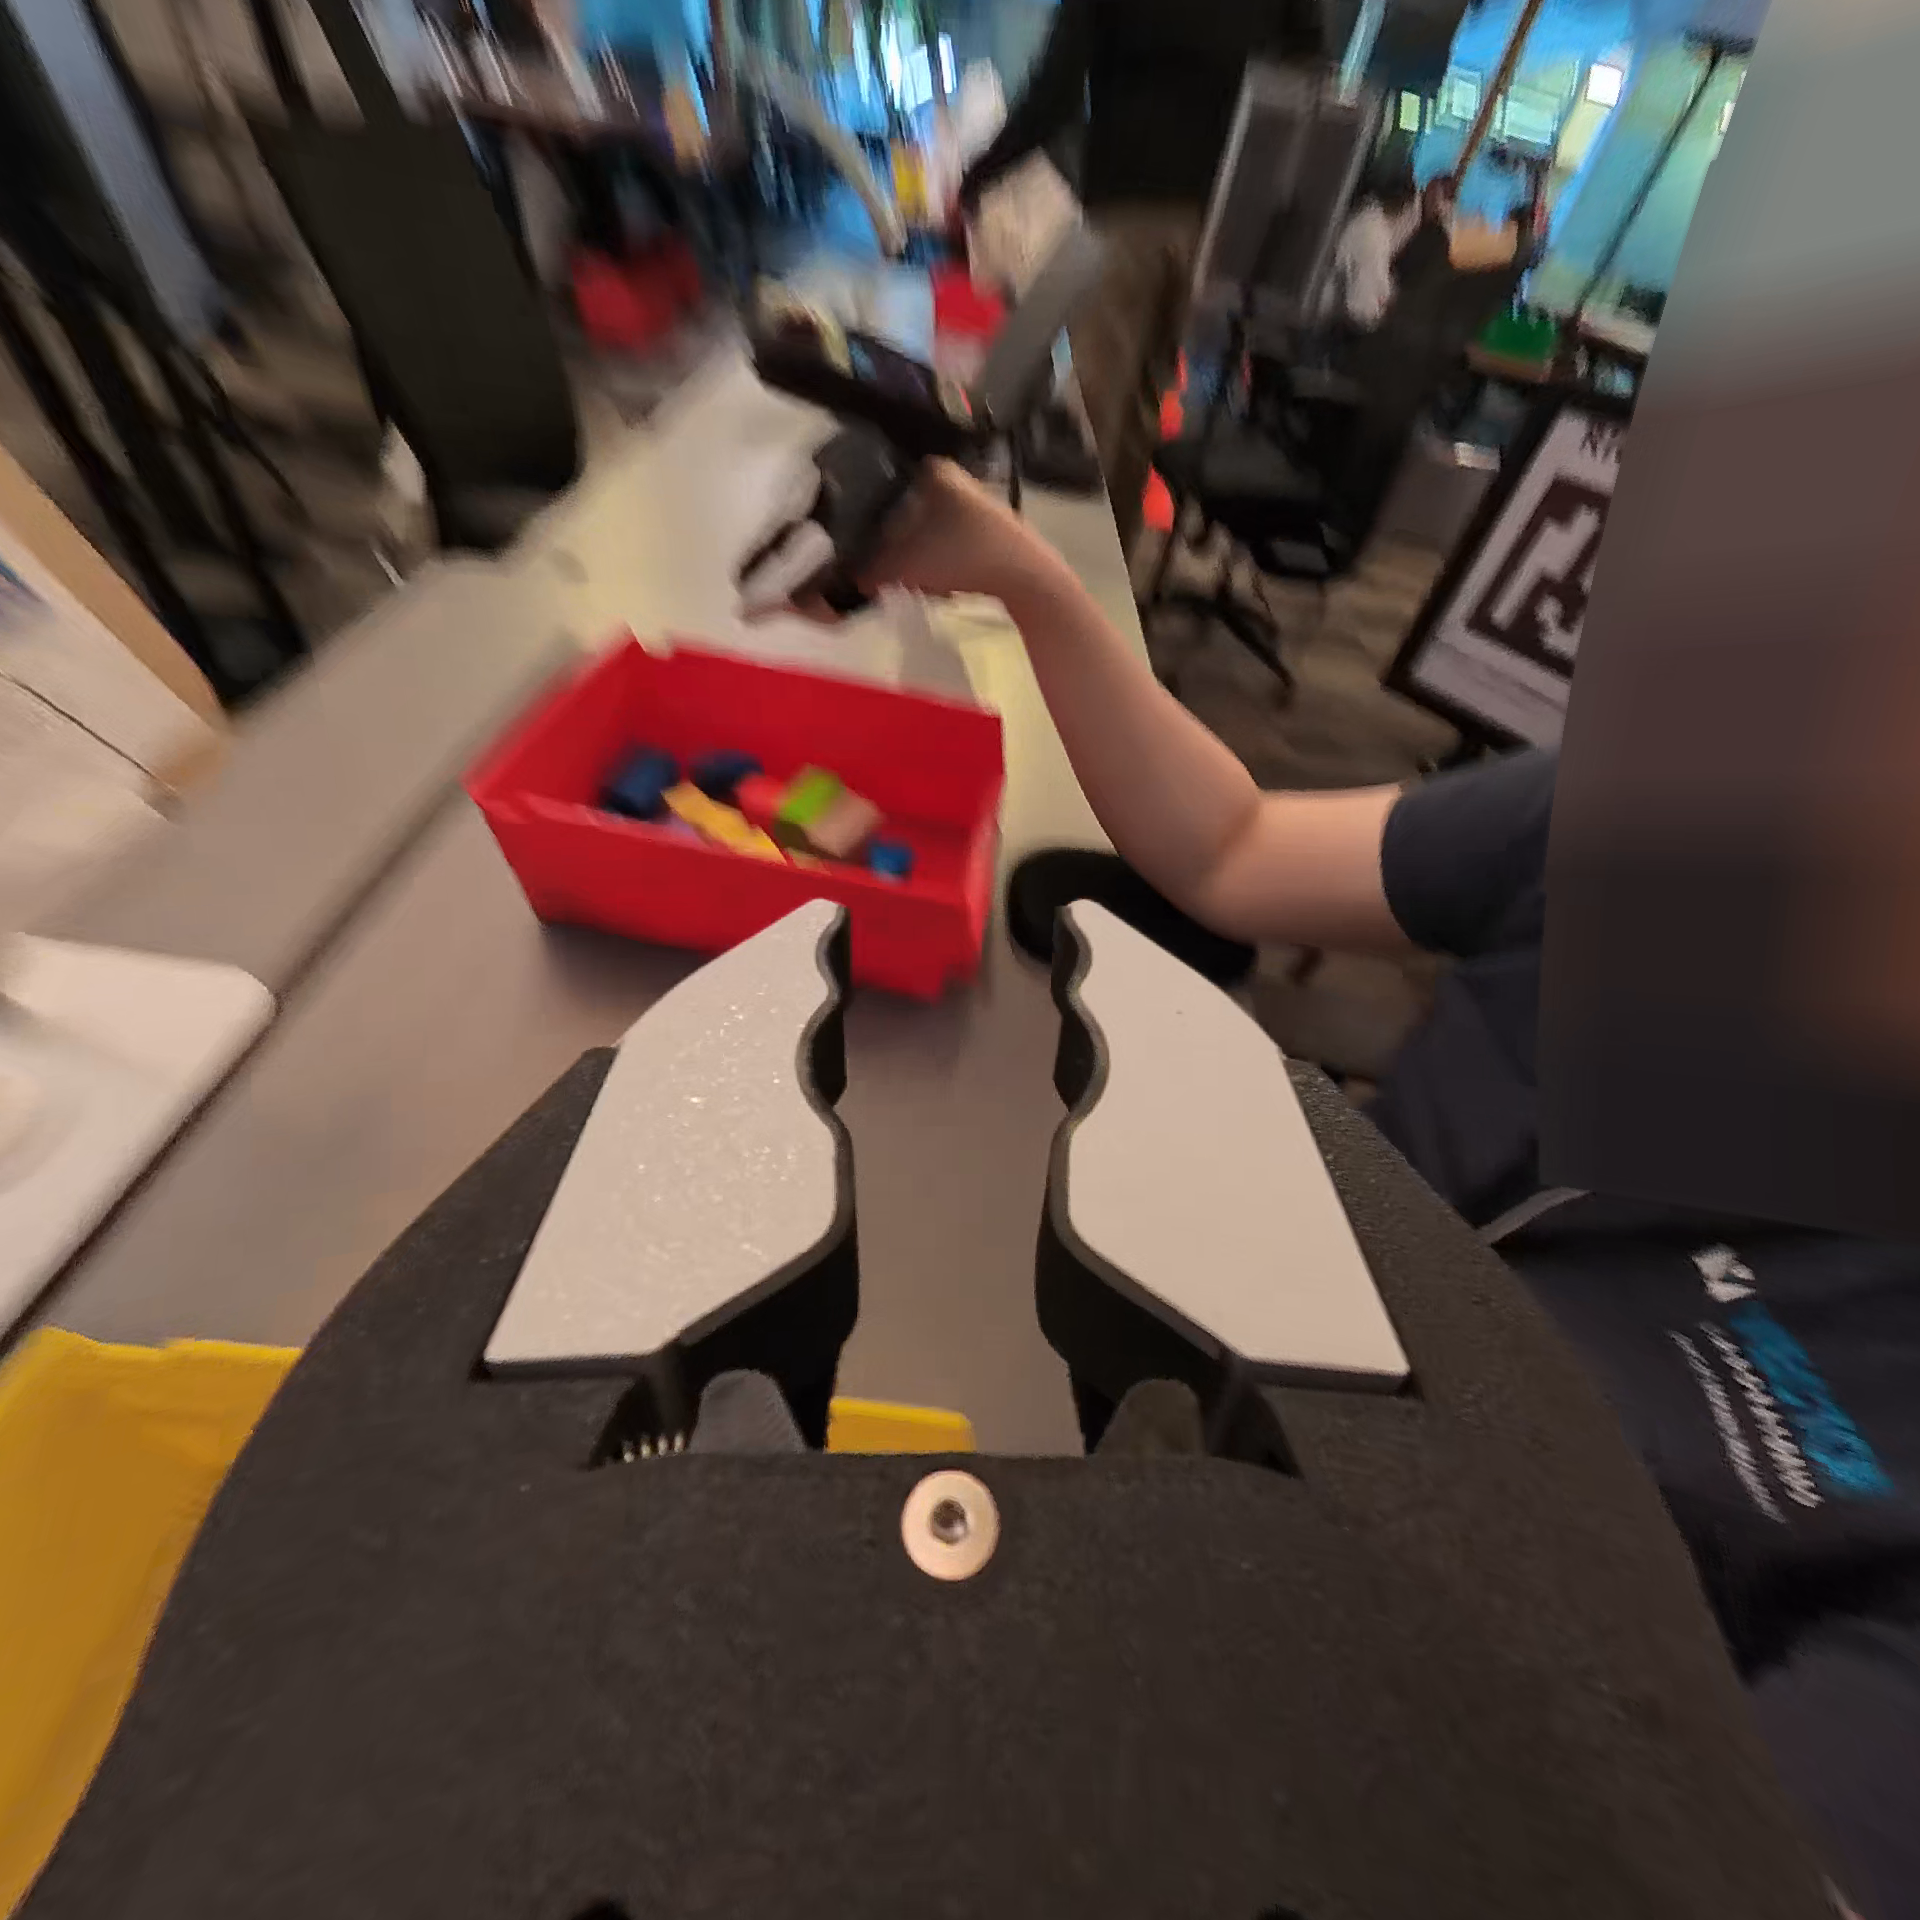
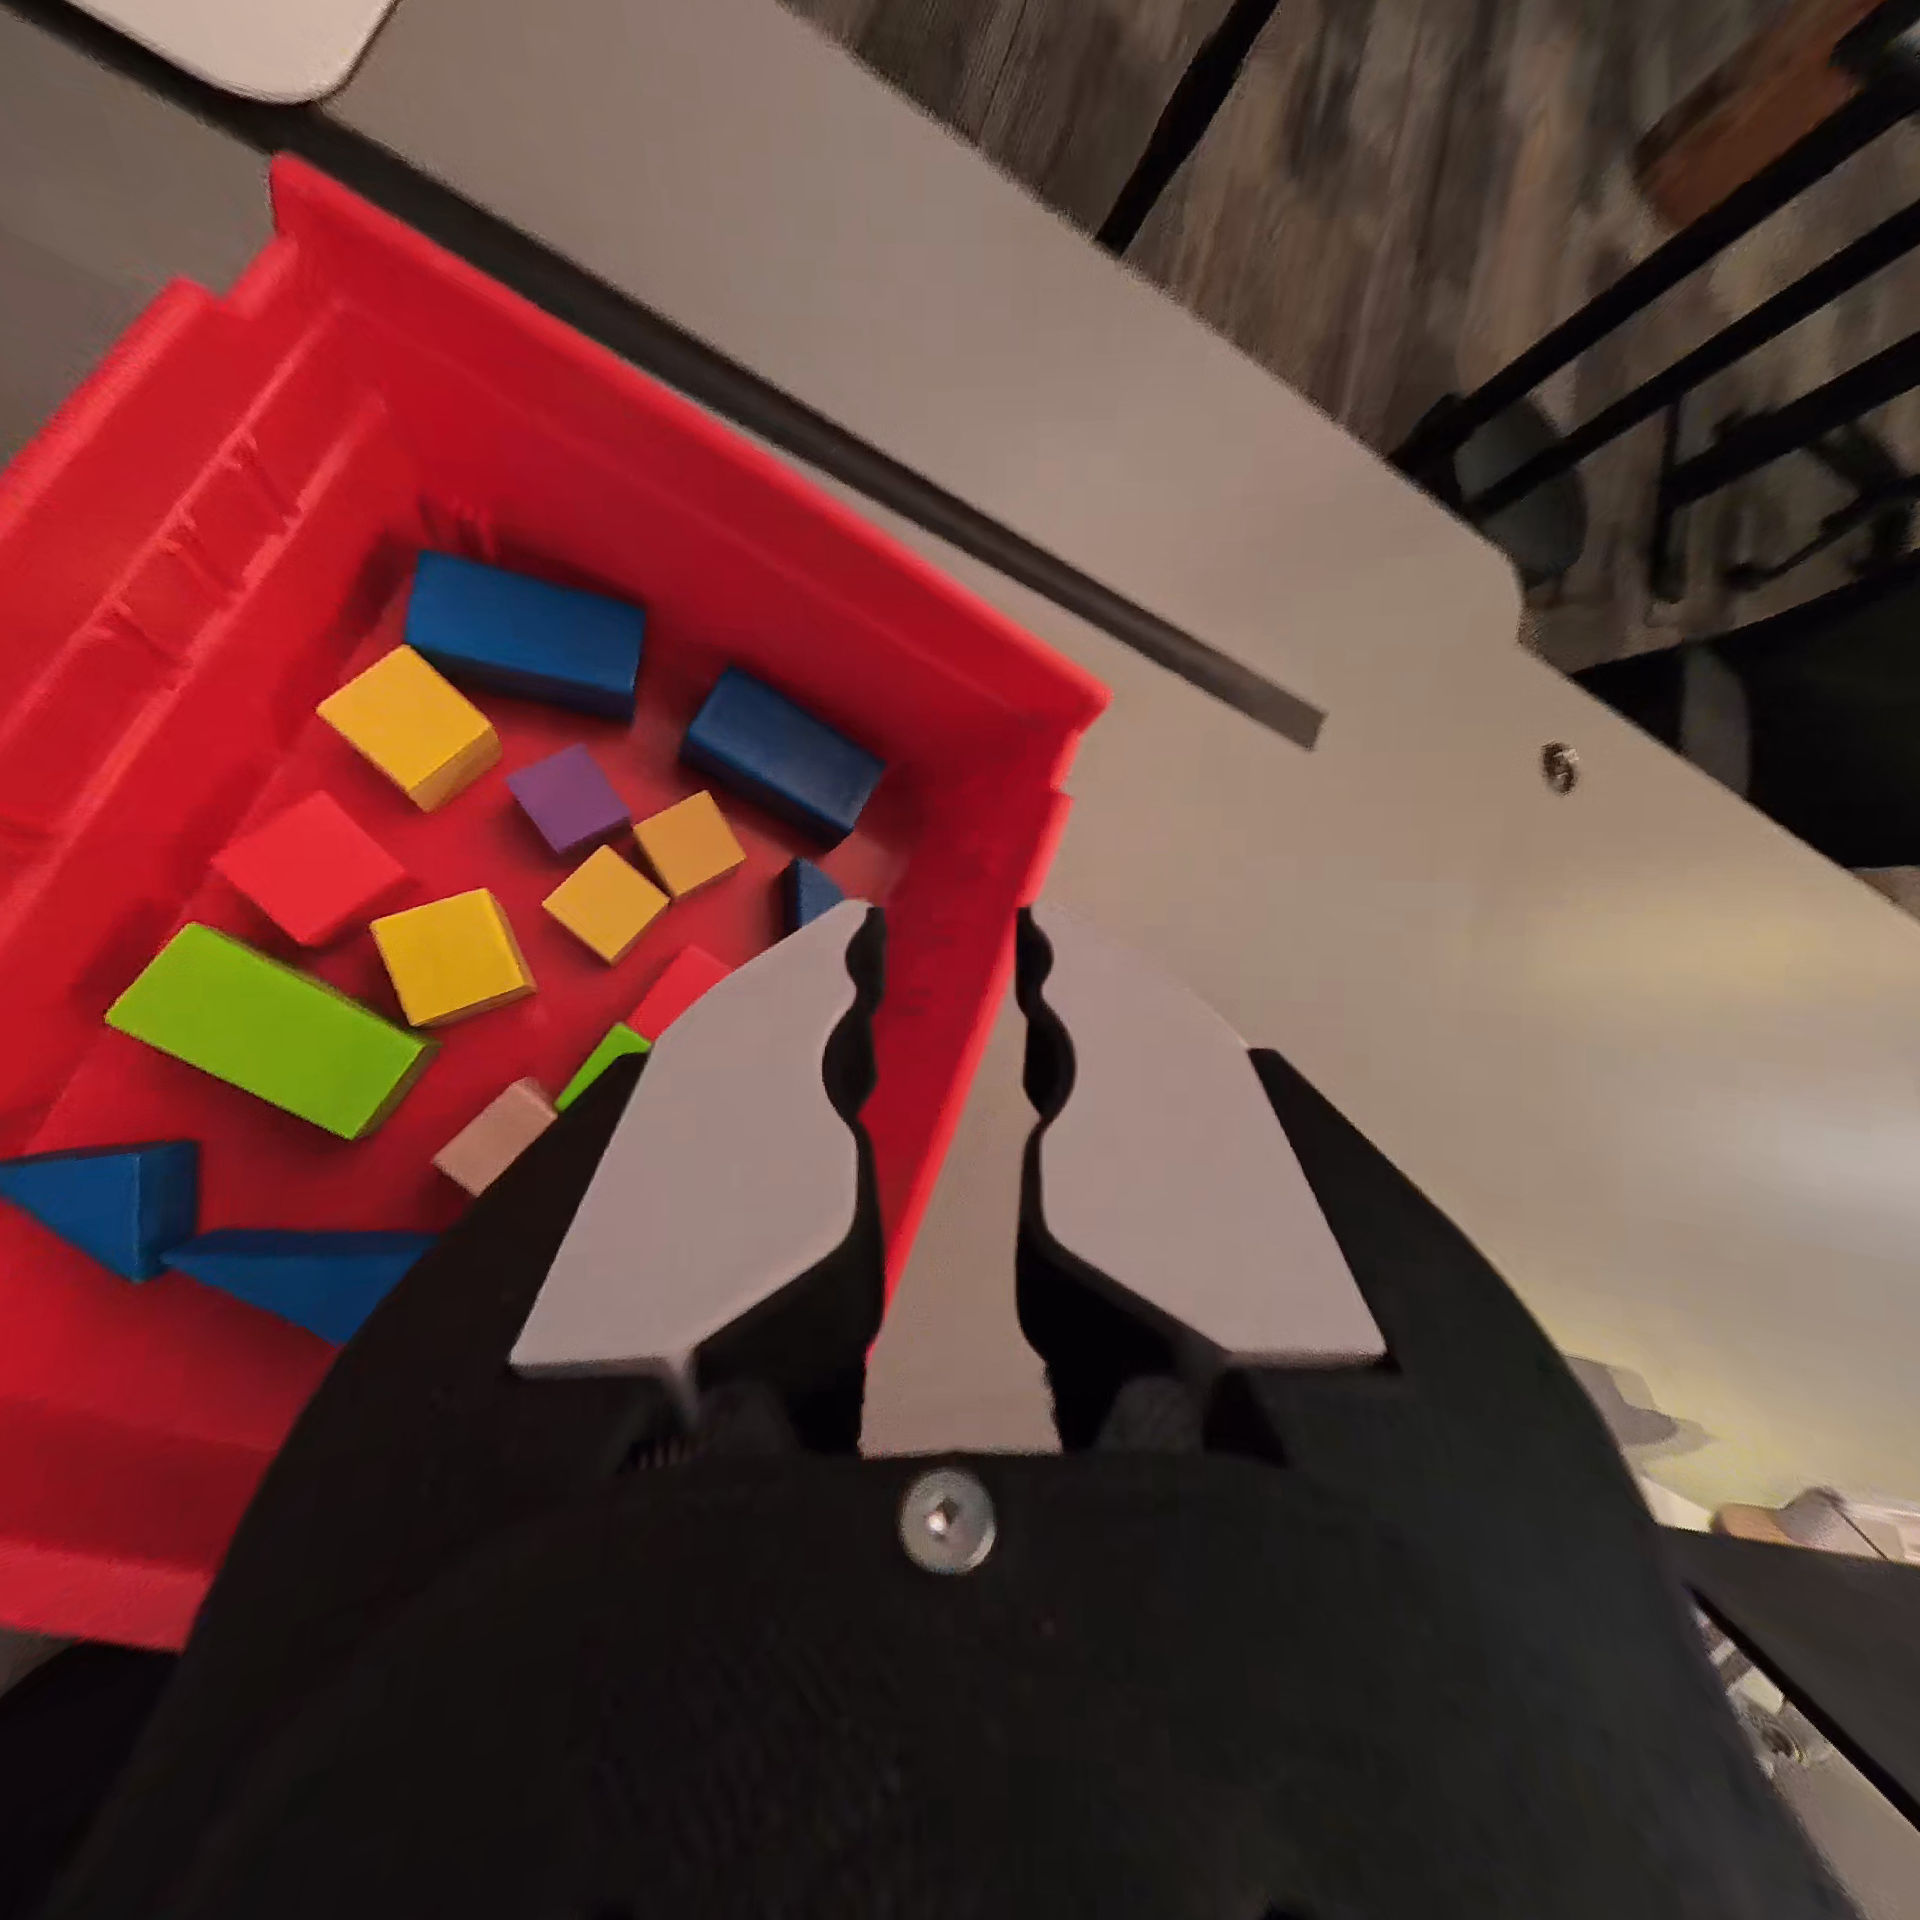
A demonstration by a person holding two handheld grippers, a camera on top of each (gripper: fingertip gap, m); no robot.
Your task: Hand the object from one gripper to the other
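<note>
A red bin [image 1: 727, 894] holds several coloured wooden blocks. It also shows in the right wrist view [image 2: 644, 499], with blue, yellow, green, purple and red blocks such as a long green block [image 2: 265, 1029]. My left gripper [image 1: 948, 925] is open and empty, held above the grey table just short of the bin. My right gripper [image 2: 943, 920] is open and empty, above the bin's right wall. In the left wrist view the right gripper [image 1: 862, 457] is blurred, held in a hand high beyond the bin.
A yellow bin [image 1: 114, 1507] sits at the lower left under my left gripper. A white object [image 1: 94, 1049] lies at the table's left. The person's arm [image 1: 1143, 748] reaches across on the right. The table edge and dark chair legs [image 2: 1714, 343] are at the upper right.
</note>
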